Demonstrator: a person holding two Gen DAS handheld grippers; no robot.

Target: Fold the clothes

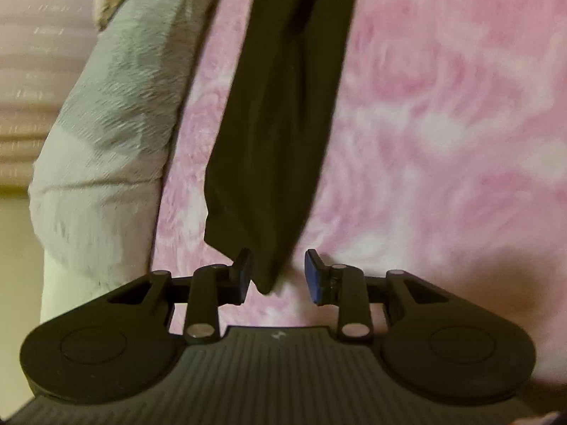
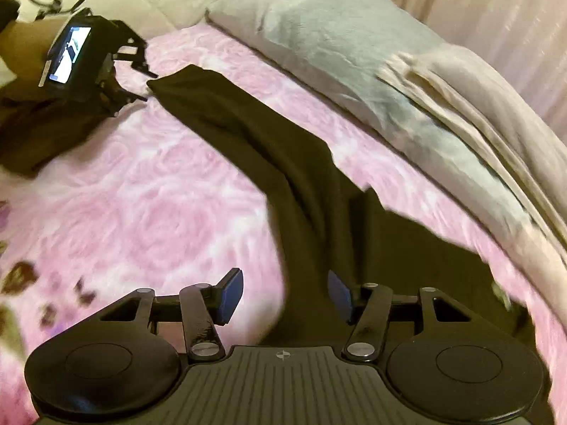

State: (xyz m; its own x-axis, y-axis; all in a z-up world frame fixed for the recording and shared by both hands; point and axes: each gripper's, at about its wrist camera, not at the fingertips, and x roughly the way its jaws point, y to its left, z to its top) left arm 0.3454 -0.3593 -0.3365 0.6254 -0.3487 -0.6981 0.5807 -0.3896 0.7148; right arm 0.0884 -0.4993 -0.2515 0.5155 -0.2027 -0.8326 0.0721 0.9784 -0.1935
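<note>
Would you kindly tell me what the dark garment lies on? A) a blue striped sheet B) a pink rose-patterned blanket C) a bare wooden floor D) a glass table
B: the dark garment stretches across the pink rose-patterned blanket, beside a grey pillow.

Left wrist view: low and close over the pink bedspread (image 1: 443, 106), facing along the dark garment (image 1: 276, 124). Right wrist view: higher, angled down from the garment's (image 2: 283, 163) other end. Shared: bedspread (image 2: 141, 184), garment, grey pillow (image 1: 117, 88) (image 2: 319, 35).
</note>
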